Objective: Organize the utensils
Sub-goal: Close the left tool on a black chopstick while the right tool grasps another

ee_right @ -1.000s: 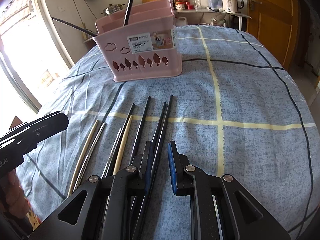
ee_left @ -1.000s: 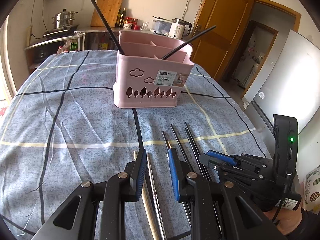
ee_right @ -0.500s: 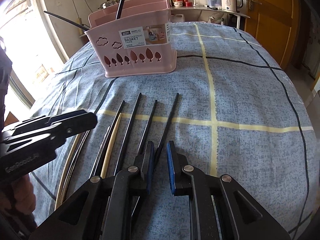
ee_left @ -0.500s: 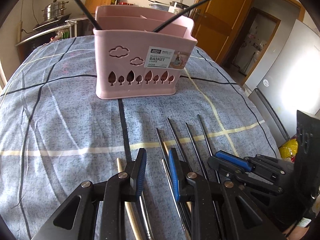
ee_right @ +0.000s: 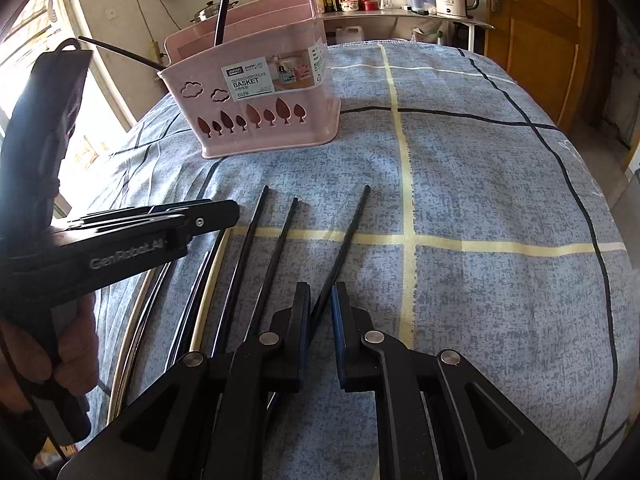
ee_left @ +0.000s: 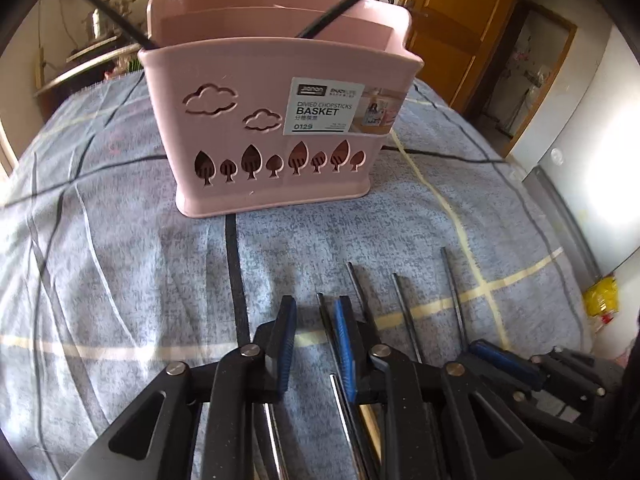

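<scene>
Right gripper, jaws narrowly spread around a black chopstick lying on the cloth-covered surface; left gripper, jaws spread, over the metal ones. Pinching squarely before lifting toward the basket should prevent the stick pivoting.

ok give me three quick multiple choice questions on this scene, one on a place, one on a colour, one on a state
1. Where is the basket?
A. on the checked cloth
B. on the floor
C. on the counter

2. What colour is the basket?
A. green
B. pink
C. white

3. What is between the right gripper's fingers?
A. nothing
B. a spoon
C. a black chopstick

Answers: 1 A, it stands on the blue cloth; 2 B, its walls are pink; 3 C, the chopstick runs between the open fingers.
</scene>
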